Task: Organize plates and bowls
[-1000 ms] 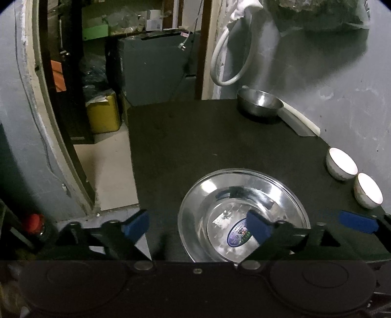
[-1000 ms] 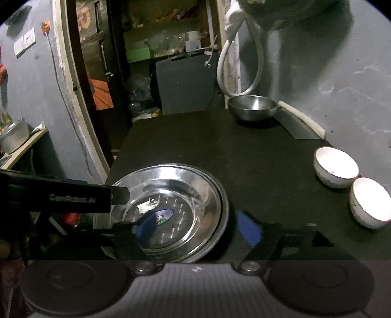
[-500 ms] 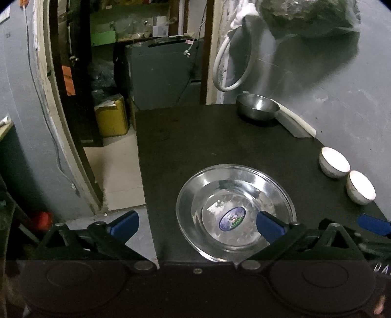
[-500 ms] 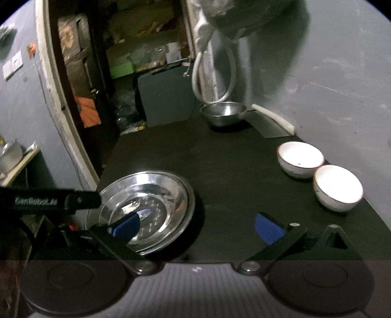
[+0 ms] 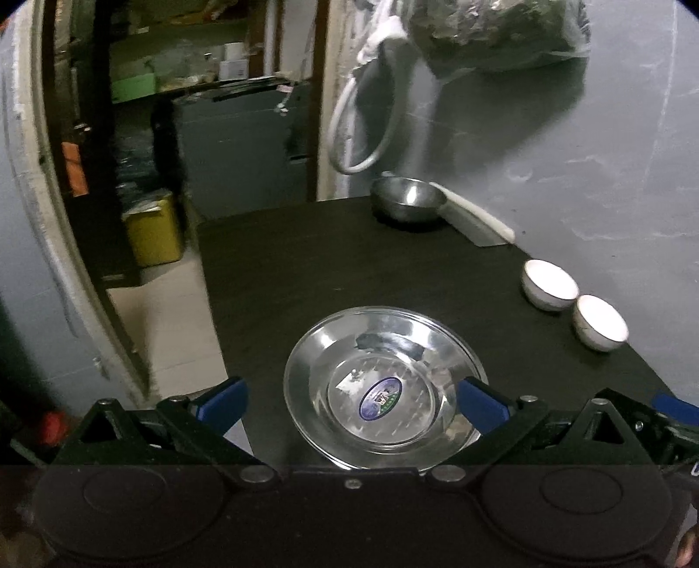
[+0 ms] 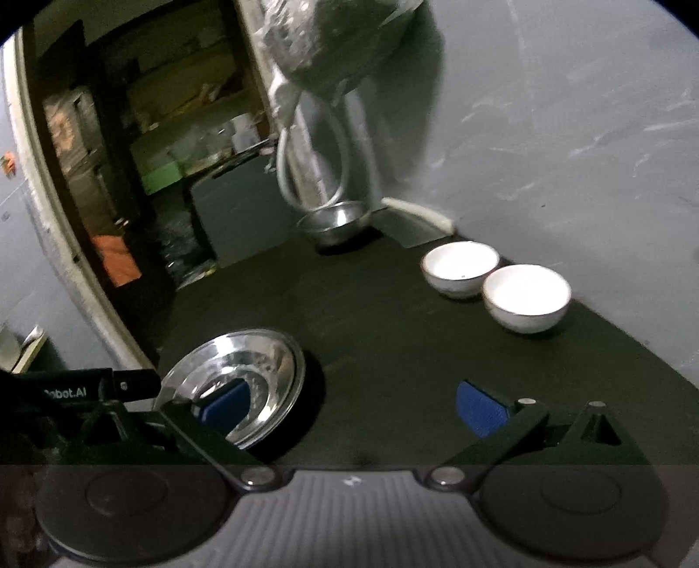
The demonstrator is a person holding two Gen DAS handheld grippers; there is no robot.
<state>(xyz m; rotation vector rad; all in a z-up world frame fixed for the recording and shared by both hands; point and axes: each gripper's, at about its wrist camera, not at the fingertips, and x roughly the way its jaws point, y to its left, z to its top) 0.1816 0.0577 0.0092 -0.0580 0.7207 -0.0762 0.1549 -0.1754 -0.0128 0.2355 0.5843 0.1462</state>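
A shiny steel plate (image 5: 384, 384) with a blue oval sticker lies near the front left edge of the black table (image 5: 306, 271); it also shows in the right wrist view (image 6: 244, 384). Two white bowls (image 6: 461, 268) (image 6: 526, 297) sit side by side by the grey wall on the right. A small steel bowl (image 6: 336, 220) stands at the far end. My left gripper (image 5: 351, 400) is open and empty, hovering over the near side of the plate. My right gripper (image 6: 349, 404) is open and empty, right of the plate, over bare table.
A white-handled cleaver (image 5: 474, 218) lies beside the steel bowl. A white hose loop (image 5: 358, 126) and a plastic bag (image 5: 498, 35) hang on the wall. The table's left edge drops to a tiled floor with a yellow container (image 5: 153, 231).
Both grippers have pulled back and up from the plate. The right gripper has swung to the right, toward the two white bowls. The plate has stayed on the table.
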